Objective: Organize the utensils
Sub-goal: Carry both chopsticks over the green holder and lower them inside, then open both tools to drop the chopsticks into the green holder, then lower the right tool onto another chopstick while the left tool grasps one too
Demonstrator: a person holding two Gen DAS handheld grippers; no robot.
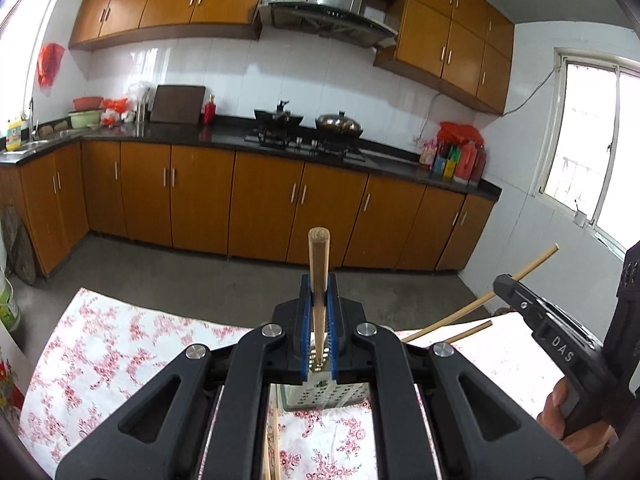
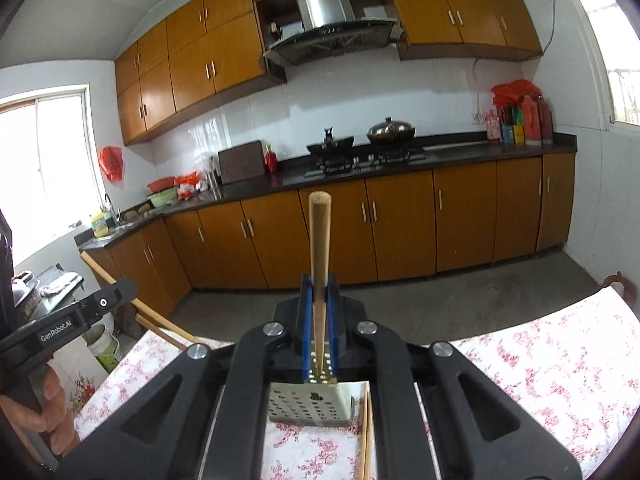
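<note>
In the left wrist view, the left gripper (image 1: pixel 319 292) has its blue-padded jaws pressed together on a wooden chopstick (image 1: pixel 318 276), which stands nearly upright and rises toward twelve o'clock, its blunt end well above the fingertips. Directly below the jaws, a perforated metal utensil holder (image 1: pixel 320 394) sits on the floral tablecloth (image 1: pixel 100 344), and the chopstick's thin end points down at its opening. Two more loose chopsticks (image 1: pixel 271 448) lie on the cloth at six o'clock. At three o'clock, the right gripper (image 1: pixel 505 282) is seen from the side, gripping another chopstick that slants from four toward two o'clock. In the right wrist view, the right gripper (image 2: pixel 319 292) is likewise clamped on its own chopstick (image 2: pixel 319 264), upright over the same holder (image 2: pixel 310 402), with a pair of chopsticks (image 2: pixel 365 432) lying beside the holder at five o'clock. The left gripper (image 2: pixel 120 288) appears at nine o'clock, held by a hand (image 2: pixel 36 412). Farther off, brown cabinets (image 1: pixel 200 196) line the wall, with a gas stove (image 1: pixel 304 142) on the dark counter and a range hood (image 1: pixel 332 8) at twelve o'clock.
</note>
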